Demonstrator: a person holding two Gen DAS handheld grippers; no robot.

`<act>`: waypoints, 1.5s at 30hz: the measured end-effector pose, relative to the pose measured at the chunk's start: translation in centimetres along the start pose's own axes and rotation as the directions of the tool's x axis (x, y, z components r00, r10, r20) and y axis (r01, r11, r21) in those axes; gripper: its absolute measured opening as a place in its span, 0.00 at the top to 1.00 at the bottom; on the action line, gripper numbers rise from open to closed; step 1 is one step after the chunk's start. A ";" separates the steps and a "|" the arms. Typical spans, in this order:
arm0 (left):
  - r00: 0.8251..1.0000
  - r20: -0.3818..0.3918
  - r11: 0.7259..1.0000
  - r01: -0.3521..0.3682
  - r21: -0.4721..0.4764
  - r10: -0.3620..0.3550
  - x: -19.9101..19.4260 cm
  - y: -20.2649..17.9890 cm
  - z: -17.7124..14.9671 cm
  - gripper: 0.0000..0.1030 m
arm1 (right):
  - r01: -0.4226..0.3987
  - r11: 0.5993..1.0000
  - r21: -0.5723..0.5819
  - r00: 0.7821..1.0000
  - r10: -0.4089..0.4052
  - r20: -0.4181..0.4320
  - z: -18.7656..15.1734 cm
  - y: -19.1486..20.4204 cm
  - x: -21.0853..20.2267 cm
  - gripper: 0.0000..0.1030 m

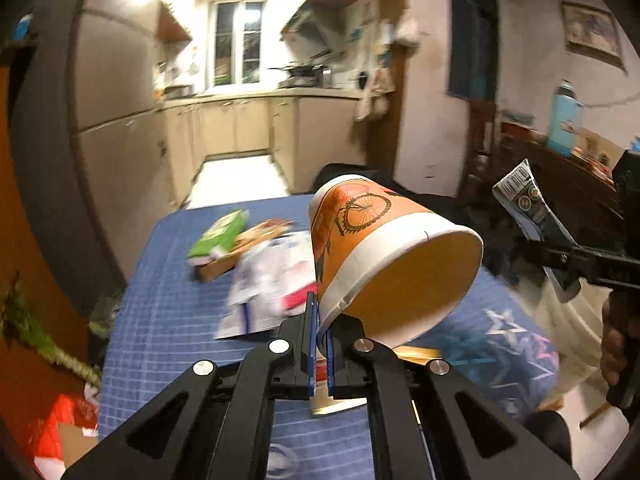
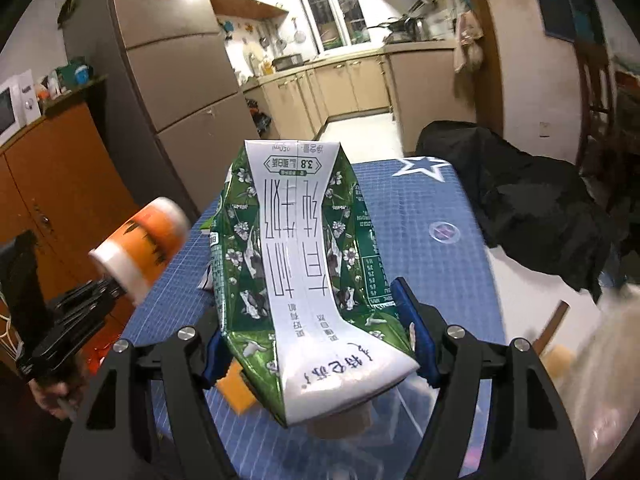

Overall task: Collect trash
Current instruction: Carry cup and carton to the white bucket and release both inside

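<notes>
We see the papers on the table smeared by motion blur, their print unreadable. The milk carton hides the table behind it, and the paper cup is blurred in the right wrist view.

The left wrist camera looked forward and slightly down along the left gripper, close behind an orange paper cup, over the blue table toward the kitchen window. The right wrist camera, close behind a green milk carton in the right gripper, faced the same kitchen. Each view caught the other gripper at its edge; both shared the table, refrigerator and cabinets.
</notes>
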State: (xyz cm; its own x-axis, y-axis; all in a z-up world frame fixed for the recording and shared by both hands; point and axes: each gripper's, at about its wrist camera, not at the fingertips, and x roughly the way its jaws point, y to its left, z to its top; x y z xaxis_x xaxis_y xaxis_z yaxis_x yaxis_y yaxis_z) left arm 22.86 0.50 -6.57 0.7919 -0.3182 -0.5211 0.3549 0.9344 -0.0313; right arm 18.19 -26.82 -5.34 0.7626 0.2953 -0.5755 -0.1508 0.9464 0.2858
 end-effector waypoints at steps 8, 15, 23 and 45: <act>0.983 0.002 0.979 0.183 0.092 -0.184 -0.8 -9.1 1.3 0.95 | 0.111 0.990 0.091 0.989 -0.120 0.091 -2.5 -4.5 -9.3 0.35; 0.934 -0.051 0.916 0.357 0.182 -0.354 0.3 -18.4 2.0 0.95 | 0.283 0.937 0.203 0.934 -0.318 0.163 -4.0 -10.5 -16.8 0.35; 0.881 -0.145 0.835 0.472 0.284 -0.449 3.1 -28.1 2.3 0.95 | 0.368 0.880 0.302 0.890 -0.427 0.160 -5.6 -16.3 -18.8 0.35; 0.836 -0.227 0.753 0.548 0.364 -0.499 8.9 -38.3 3.0 0.95 | 0.531 0.796 0.289 0.827 -0.561 0.024 -8.5 -22.0 -18.5 0.35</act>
State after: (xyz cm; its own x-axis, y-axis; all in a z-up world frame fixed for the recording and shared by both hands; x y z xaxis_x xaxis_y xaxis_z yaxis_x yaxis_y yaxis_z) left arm 17.80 -38.62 -7.49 0.3722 -0.6959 -0.6141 0.8822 0.4708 0.0012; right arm 2.02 -52.00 -7.48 0.7309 -0.2897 -0.6179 0.4669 0.8726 0.1432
